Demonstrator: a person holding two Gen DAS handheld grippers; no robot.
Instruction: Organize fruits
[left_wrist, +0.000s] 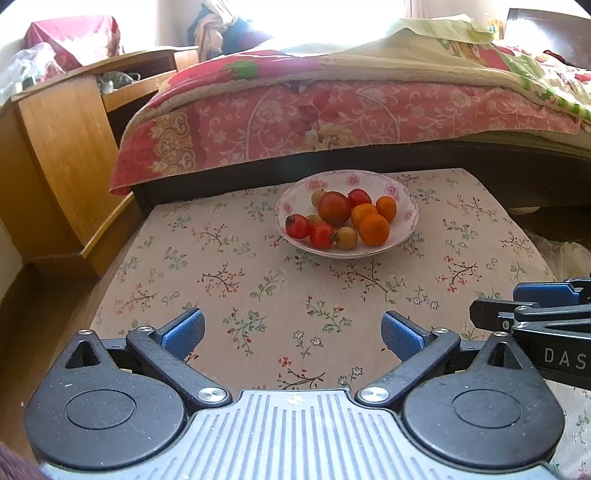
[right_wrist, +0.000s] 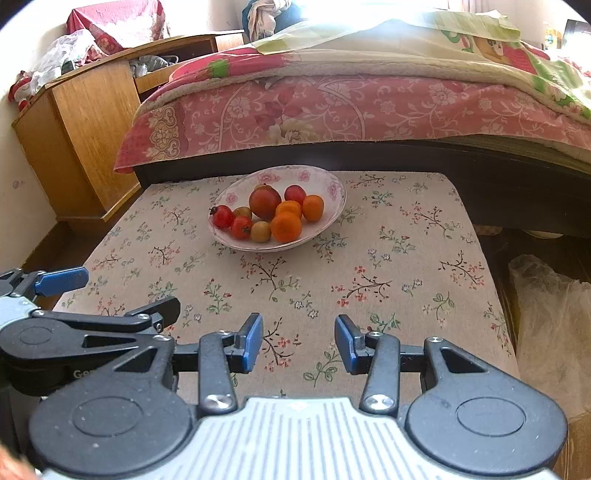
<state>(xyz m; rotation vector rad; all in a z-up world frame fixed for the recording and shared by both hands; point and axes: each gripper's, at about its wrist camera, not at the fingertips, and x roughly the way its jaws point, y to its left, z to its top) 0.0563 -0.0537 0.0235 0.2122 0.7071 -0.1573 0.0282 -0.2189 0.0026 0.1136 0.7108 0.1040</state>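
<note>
A white floral bowl (left_wrist: 404, 230) (right_wrist: 334, 192) sits at the far side of the flowered table (left_wrist: 258, 288) (right_wrist: 406, 258). It holds several fruits: a big red-green one (left_wrist: 334, 208) (right_wrist: 264, 202), oranges (left_wrist: 373, 229) (right_wrist: 286, 226), small red fruits (left_wrist: 297, 226) (right_wrist: 222, 216) and small yellowish ones (left_wrist: 346, 238) (right_wrist: 260, 231). My left gripper (left_wrist: 293, 334) hovers over the near table edge, jaws wide open and empty. My right gripper (right_wrist: 299, 341) hangs beside it, jaws partly apart with nothing between them. Both stay well short of the bowl.
A bed with a pink floral quilt (left_wrist: 332, 110) (right_wrist: 332, 110) runs behind the table. A wooden cabinet (left_wrist: 66, 158) (right_wrist: 85, 136) stands at the left. A clear plastic bag (right_wrist: 550, 317) lies on the floor to the table's right.
</note>
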